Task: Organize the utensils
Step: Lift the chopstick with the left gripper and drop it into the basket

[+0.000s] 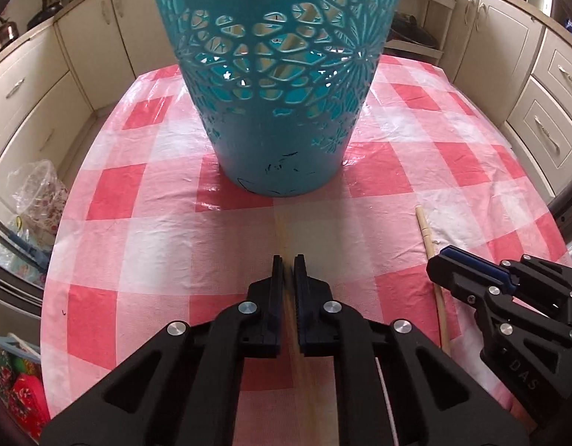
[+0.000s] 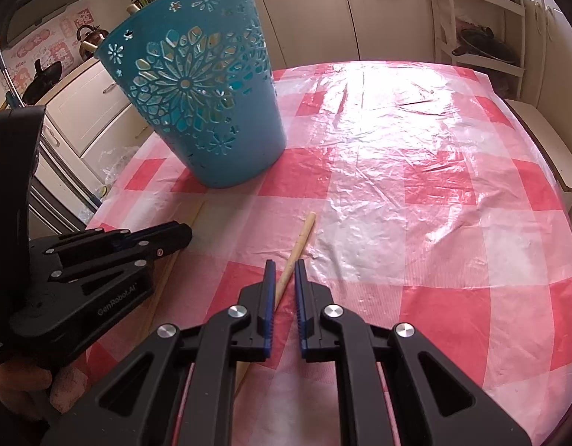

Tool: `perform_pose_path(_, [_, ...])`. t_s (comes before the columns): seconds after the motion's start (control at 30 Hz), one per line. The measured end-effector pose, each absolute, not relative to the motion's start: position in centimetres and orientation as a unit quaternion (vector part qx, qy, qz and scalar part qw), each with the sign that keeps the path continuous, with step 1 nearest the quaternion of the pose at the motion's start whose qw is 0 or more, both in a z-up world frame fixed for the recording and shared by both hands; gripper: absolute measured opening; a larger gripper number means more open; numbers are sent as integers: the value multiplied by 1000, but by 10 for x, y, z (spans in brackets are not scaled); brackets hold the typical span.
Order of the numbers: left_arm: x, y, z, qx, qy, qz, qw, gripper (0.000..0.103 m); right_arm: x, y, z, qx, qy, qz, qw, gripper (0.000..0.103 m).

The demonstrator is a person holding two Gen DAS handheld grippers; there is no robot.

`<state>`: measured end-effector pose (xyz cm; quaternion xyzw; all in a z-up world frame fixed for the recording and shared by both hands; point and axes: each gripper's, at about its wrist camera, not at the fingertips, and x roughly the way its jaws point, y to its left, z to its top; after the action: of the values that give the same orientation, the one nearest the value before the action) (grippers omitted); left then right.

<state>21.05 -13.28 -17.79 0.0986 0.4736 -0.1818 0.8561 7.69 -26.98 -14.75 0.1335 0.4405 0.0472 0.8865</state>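
Wooden sticks [image 2: 300, 239] lie on the pink checked cloth [image 2: 416, 171], in front of the blue bucket [image 2: 208, 100] — they look like chopsticks. One runs between the fingers of the right gripper [image 2: 284, 264], which sit a little apart around it, not squeezing yet. The left gripper [image 1: 288, 259] has its fingers almost together around a thin blurry stick [image 1: 284, 230]; I cannot tell if it grips. Neither stick is in the bucket yet — so most of the job is left

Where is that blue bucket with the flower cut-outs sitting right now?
The blue bucket stands upright on the checked tablecloth, straight ahead of the left tool. In the right wrist view it sits to the upper left, beyond the wooden stick.
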Motion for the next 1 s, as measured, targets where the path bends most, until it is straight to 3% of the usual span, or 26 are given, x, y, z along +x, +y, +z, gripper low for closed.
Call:
perform_pose_path(0.27, [201, -80, -152, -3, 443, -196, 875, 5, 76, -275, -148, 137, 440, 50, 886, 11])
perform_pose_path(0.53, [191, -40, -37, -77, 316, -219, 920, 5, 76, -279, -148, 146, 439, 50, 885, 13])
perform_pose_path(0.67, [214, -48, 16, -94, 246, -227, 938, 5, 76, -276, -147, 143, 438, 54, 886, 19])
perform_pose_path(1.0, [284, -93, 58, -117, 158, -194, 961, 5, 77, -282, -147, 162, 436, 65, 883, 21])
